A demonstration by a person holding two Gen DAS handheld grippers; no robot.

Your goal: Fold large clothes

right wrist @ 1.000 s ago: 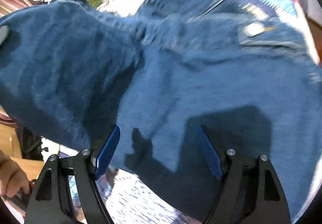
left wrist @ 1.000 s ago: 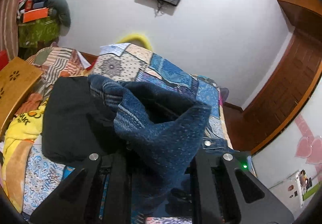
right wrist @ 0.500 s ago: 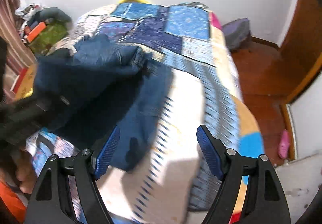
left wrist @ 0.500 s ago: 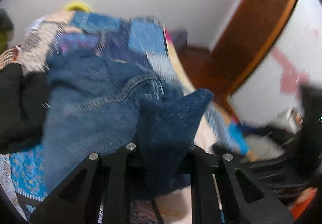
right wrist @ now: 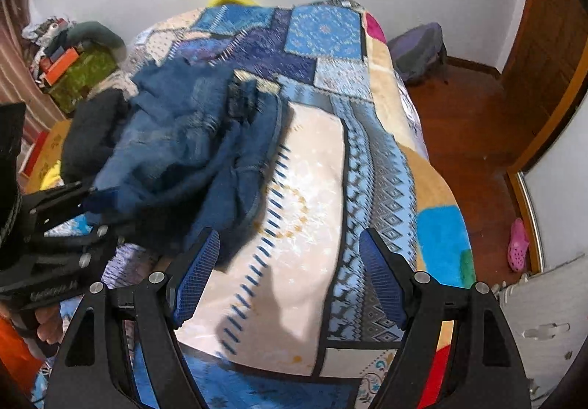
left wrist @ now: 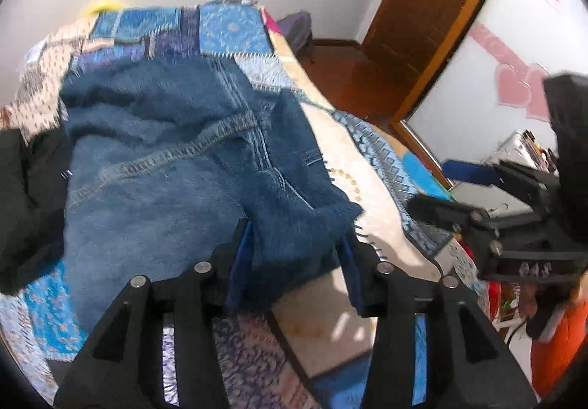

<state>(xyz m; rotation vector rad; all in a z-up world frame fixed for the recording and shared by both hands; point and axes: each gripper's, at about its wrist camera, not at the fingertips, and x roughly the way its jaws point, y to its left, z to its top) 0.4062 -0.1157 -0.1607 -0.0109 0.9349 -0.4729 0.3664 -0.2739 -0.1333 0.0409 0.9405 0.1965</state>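
A pair of blue denim jeans [left wrist: 165,170] lies crumpled on the patchwork bedspread [left wrist: 367,170]. My left gripper [left wrist: 294,243] is at their near corner. Its jaws are opening and the denim corner sits loosely between the blue pads, with a gap showing beside the cloth. In the right wrist view the jeans [right wrist: 183,137] lie left of centre, and the left gripper [right wrist: 55,210] reaches them from the left edge. My right gripper [right wrist: 290,262] stands open over the bare cream panel of the bedspread [right wrist: 312,206] with nothing between its fingers. It appears in the left wrist view as right gripper [left wrist: 477,195].
A black garment [right wrist: 92,129] lies beside the jeans on the left. A cluttered green box [right wrist: 81,74] stands beyond the bed's far left. A grey backpack [right wrist: 415,48] and a pink shoe [right wrist: 518,243] are on the wooden floor at right, near a wooden door [left wrist: 433,4].
The left gripper carried the denim corner down toward the bed and its jaws widened. The right gripper pulled away from the jeans and now hovers over bare bedspread.
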